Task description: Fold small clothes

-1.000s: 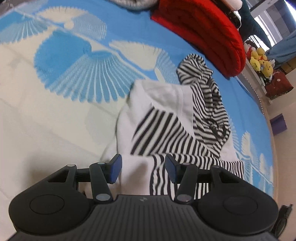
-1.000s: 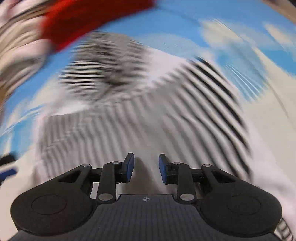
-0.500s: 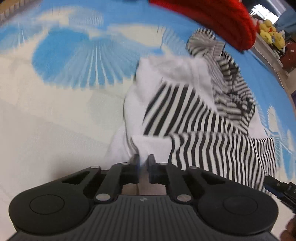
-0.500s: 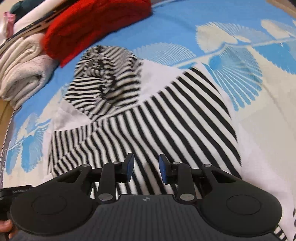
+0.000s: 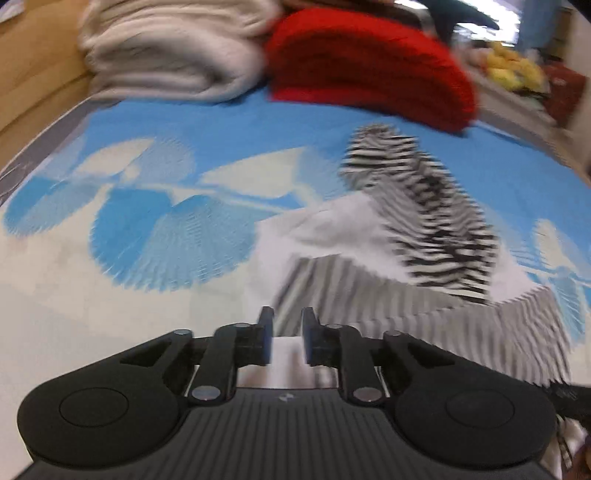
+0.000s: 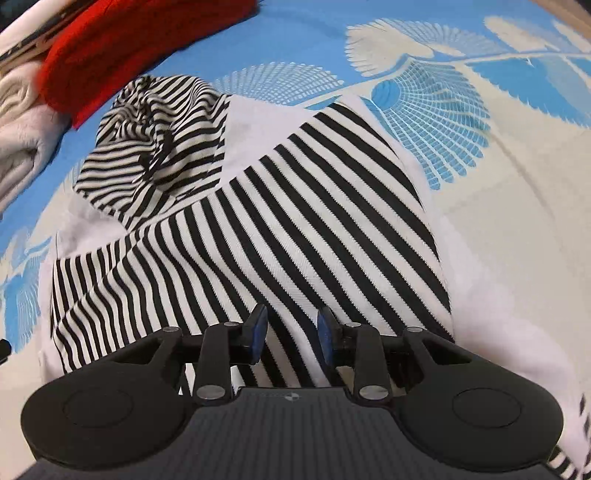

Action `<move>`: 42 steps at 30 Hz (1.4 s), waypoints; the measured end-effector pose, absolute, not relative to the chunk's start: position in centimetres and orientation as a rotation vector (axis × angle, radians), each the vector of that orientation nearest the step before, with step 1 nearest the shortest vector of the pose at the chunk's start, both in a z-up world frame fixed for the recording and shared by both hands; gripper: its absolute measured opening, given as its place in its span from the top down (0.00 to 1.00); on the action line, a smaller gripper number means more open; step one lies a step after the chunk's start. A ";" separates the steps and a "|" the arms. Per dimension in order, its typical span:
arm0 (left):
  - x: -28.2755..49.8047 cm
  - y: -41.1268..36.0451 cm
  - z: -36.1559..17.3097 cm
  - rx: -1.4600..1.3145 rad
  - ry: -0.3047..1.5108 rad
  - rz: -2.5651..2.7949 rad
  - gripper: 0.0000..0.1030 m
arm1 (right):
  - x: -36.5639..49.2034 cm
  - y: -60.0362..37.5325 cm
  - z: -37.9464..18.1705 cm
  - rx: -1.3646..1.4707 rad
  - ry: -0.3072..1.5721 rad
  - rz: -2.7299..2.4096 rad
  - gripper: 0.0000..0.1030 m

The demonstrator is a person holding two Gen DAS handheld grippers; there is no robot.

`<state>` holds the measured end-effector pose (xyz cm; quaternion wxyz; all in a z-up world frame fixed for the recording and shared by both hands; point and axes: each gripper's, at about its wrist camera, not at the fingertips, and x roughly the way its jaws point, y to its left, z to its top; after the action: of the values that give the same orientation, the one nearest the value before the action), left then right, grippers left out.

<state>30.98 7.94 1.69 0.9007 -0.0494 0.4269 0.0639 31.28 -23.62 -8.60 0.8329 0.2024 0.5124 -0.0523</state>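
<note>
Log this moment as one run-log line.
left gripper: gap narrow, grip unclear | right gripper: open above striped hoodie | hoodie: on bedspread, partly folded

Noted bed sheet (image 5: 155,155) blue and cream, fan-leaf print, covering whole work surface. Wooden board (image 5: 33,74) ran along bed's far left edge. I saw bright window (image 5: 513,18) at upper right, blurred. Light looked even, daylight-like.

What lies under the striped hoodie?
The hoodie lies on the blue-and-cream leaf-print bedspread, which shows all around it. What is directly beneath the fabric is covered.
</note>
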 end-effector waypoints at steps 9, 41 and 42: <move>31.4 9.0 -2.2 -0.255 1.075 0.004 0.70 | 31.7 -22.4 -8.1 0.373 1.056 -0.115 0.69; 31.7 9.5 -3.7 -0.303 1.093 0.161 0.66 | 31.4 -26.8 -8.3 0.418 1.045 -0.185 0.69; 31.7 9.3 -3.2 -0.296 1.068 0.164 0.66 | 31.3 -26.9 -8.1 0.417 1.041 -0.187 0.69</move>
<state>31.71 9.31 -3.15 0.8473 -0.1402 0.5064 0.0779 31.31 -26.90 -8.14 0.8427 0.1976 0.4930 -0.0884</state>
